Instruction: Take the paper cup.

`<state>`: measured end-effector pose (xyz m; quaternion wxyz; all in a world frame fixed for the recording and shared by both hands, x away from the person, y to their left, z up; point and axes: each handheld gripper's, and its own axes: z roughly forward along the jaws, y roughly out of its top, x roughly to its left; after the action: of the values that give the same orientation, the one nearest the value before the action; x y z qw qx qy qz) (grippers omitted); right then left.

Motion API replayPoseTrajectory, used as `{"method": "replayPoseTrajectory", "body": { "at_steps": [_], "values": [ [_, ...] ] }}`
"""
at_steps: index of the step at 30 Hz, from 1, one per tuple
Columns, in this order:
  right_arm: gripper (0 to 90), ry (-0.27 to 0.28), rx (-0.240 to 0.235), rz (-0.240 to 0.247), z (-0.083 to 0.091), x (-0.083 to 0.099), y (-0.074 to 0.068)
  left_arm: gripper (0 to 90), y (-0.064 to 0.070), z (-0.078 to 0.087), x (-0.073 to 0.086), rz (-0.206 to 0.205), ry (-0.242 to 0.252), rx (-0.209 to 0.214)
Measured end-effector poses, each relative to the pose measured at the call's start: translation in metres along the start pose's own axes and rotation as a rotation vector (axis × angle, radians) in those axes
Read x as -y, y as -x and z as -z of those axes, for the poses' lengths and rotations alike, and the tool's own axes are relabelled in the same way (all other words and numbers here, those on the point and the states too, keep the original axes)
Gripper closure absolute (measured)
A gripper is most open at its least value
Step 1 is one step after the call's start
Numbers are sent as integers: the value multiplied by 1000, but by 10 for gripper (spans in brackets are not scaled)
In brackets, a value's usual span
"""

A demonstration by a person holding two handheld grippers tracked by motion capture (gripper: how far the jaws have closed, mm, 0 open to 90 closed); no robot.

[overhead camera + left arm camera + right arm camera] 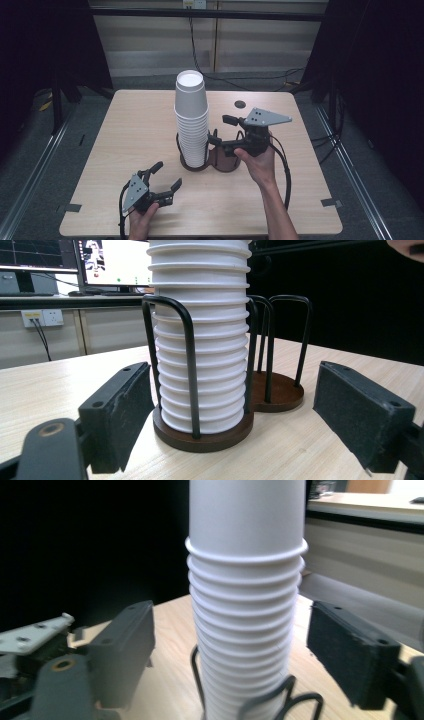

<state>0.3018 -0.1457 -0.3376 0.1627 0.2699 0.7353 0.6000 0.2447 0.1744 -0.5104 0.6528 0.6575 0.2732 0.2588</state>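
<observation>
Wooden table [125, 150] carries one cup stack [191, 120], two hand-held grippers.

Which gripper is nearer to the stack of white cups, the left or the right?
Right. The right gripper is open just beside the cup stack, on its right, above the holder's empty ring. The left gripper is open lower on the table, in front of the stack and apart from it.

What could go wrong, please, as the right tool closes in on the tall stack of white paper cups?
1. The tall stack of white paper cups rises well above the black wire holder, so a sideways push may tip it.
2. The right tool stands open around nested rims; it might lift several cups.
3. The left tool, open nearby, isn't steadying the brown round base.
</observation>
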Motion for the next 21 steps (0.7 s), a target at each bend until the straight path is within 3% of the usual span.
{"method": "replayPoseTrajectory", "body": {
  "at_steps": [8, 19, 21],
  "values": [
    [205, -40, -13, 21, -9, -26, 5, 158, 0, 0, 0, 1, -1, -1],
    [138, -92, -14, 49, -24, -53, 9, 158, 0, 0, 0, 1, -1, -1],
    [139, -114, -31, 46, -25, -57, 12, 158, 0, 0, 0, 2, -1, -1]
  ]
}}
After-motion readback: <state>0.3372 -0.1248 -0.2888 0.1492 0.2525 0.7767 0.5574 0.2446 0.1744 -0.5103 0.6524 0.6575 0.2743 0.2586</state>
